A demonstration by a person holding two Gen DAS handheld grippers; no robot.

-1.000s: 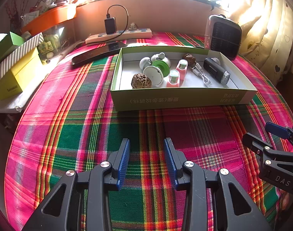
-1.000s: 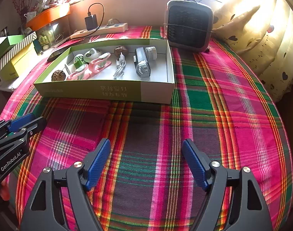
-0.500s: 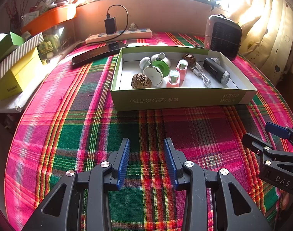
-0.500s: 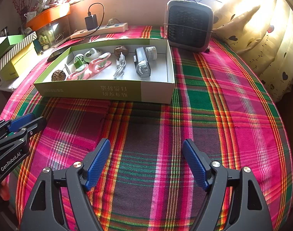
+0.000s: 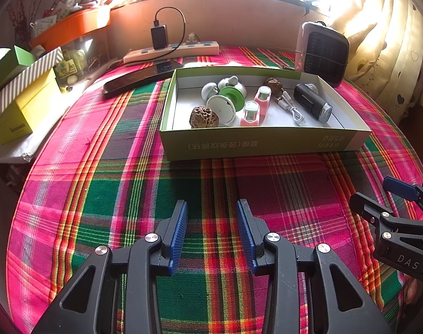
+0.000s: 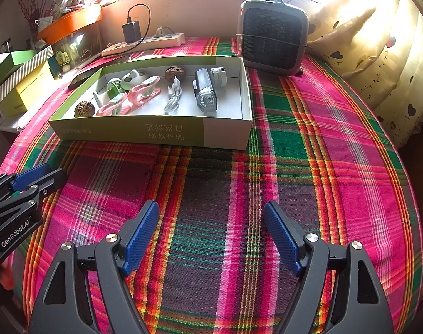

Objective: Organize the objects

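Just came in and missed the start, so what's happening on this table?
Nothing is being handled right now. Both handheld grippers, left and right, hover open and empty over the plaid cloth. The green box ahead of them already holds the small items: two walnuts, pink clips, a white cable and a black light.

We've got both grippers angled down and forward, side by side, neither one holding anything. Our left gripper (image 5: 211,233) has its blue pads (image 5: 178,233) partly apart with nothing between them. Our right gripper (image 6: 211,236) is spread a lot wider, pads (image 6: 281,239) well apart, also empty. Each one shows up at the edge of the other's camera view.
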